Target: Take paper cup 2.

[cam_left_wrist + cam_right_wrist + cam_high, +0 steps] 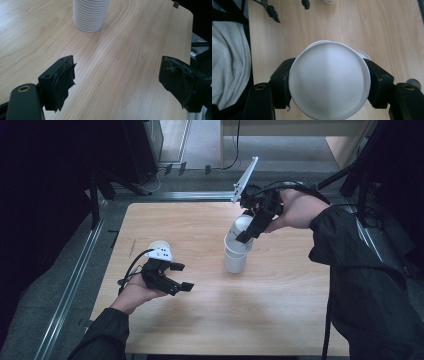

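A stack of white paper cups (236,257) stands upright in the middle of the wooden table (280,300). Its ribbed base (90,15) appears ahead in the left gripper view. My right gripper (247,232) is shut on one white cup (242,224), tilted just above the stack's top. In the right gripper view the two pads press the sides of that cup (329,82), which hides most of the stack. My left gripper (180,276) stands open low over the table's left part, with nothing between its jaws (117,80).
A single white cup (158,244) sits on the table just behind the left gripper. Metal rails (75,275) run along the table's left and far edges. Light grey fabric (229,62) lies beyond the table edge in the right gripper view.
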The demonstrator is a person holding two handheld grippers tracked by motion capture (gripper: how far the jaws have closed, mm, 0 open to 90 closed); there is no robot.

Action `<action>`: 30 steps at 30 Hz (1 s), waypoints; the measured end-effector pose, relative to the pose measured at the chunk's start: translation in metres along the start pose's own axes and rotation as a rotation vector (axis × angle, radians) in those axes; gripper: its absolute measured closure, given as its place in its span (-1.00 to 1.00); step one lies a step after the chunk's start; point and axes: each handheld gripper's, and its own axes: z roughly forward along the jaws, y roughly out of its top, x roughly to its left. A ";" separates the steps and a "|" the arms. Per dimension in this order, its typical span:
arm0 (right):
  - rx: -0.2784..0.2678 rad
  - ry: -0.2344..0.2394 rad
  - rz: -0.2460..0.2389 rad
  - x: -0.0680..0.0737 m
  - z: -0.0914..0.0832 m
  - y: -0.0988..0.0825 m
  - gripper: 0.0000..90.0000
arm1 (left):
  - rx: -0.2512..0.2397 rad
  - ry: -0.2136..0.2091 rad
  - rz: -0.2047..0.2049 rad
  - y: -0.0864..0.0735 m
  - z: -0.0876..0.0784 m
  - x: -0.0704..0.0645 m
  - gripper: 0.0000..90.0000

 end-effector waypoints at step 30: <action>-0.240 0.100 0.053 0.027 0.063 -0.067 -0.24 | -0.045 -0.035 0.012 0.005 0.001 -0.005 -0.71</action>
